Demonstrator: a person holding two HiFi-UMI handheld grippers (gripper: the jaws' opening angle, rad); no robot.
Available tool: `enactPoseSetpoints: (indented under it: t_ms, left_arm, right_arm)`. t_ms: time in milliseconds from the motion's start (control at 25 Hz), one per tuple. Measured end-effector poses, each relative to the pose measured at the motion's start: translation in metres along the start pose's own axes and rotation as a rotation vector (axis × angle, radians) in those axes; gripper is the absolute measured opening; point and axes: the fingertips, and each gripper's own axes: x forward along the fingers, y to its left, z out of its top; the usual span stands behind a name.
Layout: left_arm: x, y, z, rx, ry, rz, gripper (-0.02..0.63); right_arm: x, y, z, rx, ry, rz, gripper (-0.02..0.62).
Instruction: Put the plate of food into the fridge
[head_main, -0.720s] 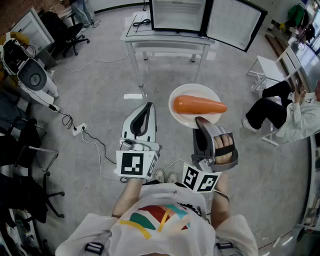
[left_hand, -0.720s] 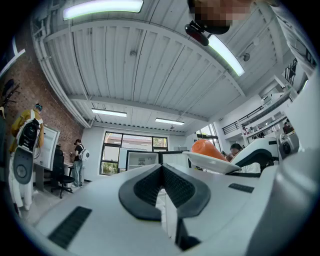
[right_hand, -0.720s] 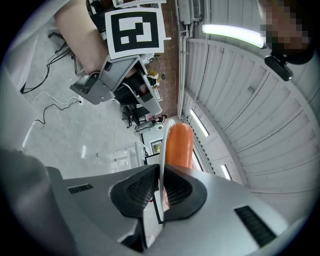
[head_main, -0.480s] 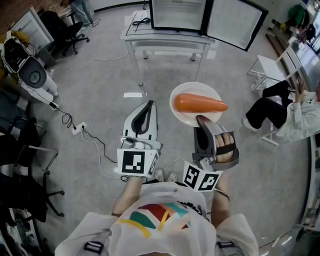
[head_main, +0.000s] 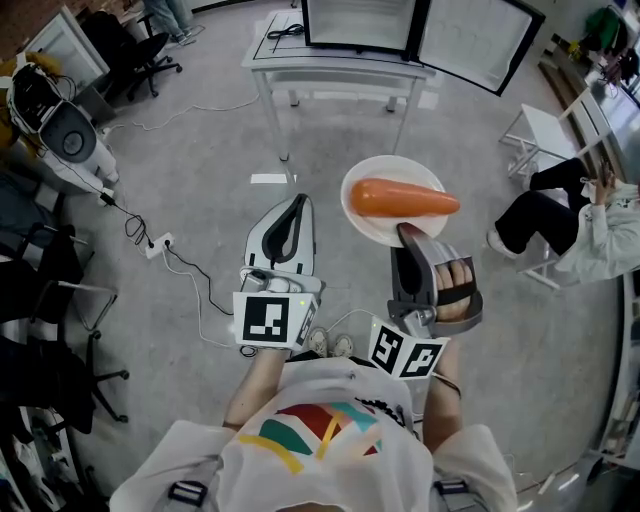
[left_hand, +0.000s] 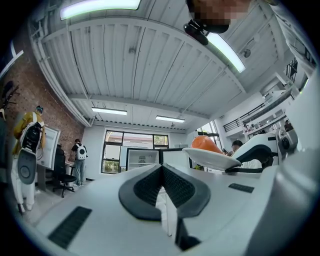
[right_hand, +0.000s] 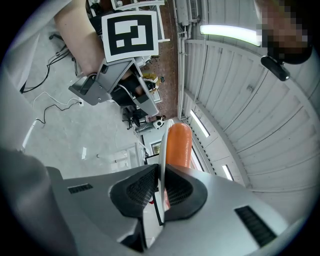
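White plate (head_main: 362, 226), stiff and likely breakable, juts forward from the right gripper (head_main: 406, 236), whose jaws pinch its near rim. That edge hold leaves it front-heavy, and the smooth carrot (head_main: 403, 199) on it could roll; keep it level. Alongside, the left gripper (head_main: 291, 212) is closed on nothing.

We hold the plate (head_main: 372, 220) out over the floor (head_main: 200, 190), its near rim between the jaws of the right tool (head_main: 405, 233), and the food (head_main: 403, 198) lies across it from left to right. The left tool (head_main: 297, 204) is just left of the plate, apart from it. At the far side stands the surface (head_main: 340, 64) carrying the fridge (head_main: 360, 22), its door (head_main: 480, 42) swung out to the right. A seated person (head_main: 585, 228) is at the right. Office chairs (head_main: 55, 290) are at the left, and a cable (head_main: 185, 285) trails over the floor beside them.
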Motion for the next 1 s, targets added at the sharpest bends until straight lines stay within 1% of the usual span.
enactPoseSetpoints:
  t_ms: [160,360,560,800,1000]
  left_arm:
    - [0.003,-0.004,-0.003,0.004,-0.001,0.011,0.006]
    - [0.006,-0.011,-0.001,0.007,-0.015,0.024,0.006]
    - [0.017,-0.009,-0.002,0.01,-0.007,0.036,0.006]
    - [0.046,0.0,-0.016,-0.003,-0.003,0.03,0.006]
    - [0.086,0.025,-0.039,-0.029,0.01,0.031,0.006]
  right_arm:
    - [0.001,0.001,-0.008,0.006,-0.012,0.005,0.029]
    - [0.002,-0.004,-0.023,-0.015,-0.026,0.0,0.029]
    - [0.007,-0.009,-0.032,-0.006,-0.023,0.003,0.028]
    - [0.037,-0.009,-0.039,-0.02,-0.026,0.004,0.028]
    - [0.083,-0.006,-0.047,-0.032,-0.019,0.002,0.029]
